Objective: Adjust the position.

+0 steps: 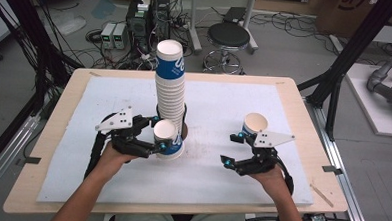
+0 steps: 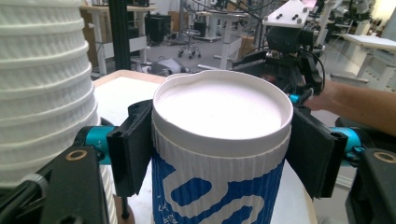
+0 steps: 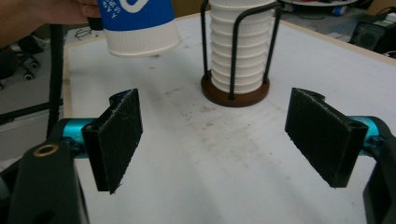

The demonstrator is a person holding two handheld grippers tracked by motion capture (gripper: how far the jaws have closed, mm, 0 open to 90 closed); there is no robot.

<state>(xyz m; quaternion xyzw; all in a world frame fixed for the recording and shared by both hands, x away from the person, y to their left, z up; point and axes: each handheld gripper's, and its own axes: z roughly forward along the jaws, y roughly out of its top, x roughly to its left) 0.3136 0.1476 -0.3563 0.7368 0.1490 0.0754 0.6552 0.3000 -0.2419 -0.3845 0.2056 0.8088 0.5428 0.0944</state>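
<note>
Your left gripper [image 1: 159, 134] is clamped on a blue-and-white paper cup [image 1: 168, 139] — in the left gripper view both pads [image 2: 133, 147] press against the ribbed wall just under the cup's rim [image 2: 219, 109]. The cup stands upright, mouth up, just in front of the tall stack of cups [image 1: 170, 84], which sits in a black wire holder on a round brown base [image 3: 236, 95] near the middle of the white mat [image 1: 211, 181]. Your right gripper [image 1: 231, 149] hangs over the mat's right side with its jaws spread wide and nothing between them — bare mat shows past the pads [image 3: 116, 137]. Another single cup [image 1: 255, 124] sits just beyond that gripper.
</note>
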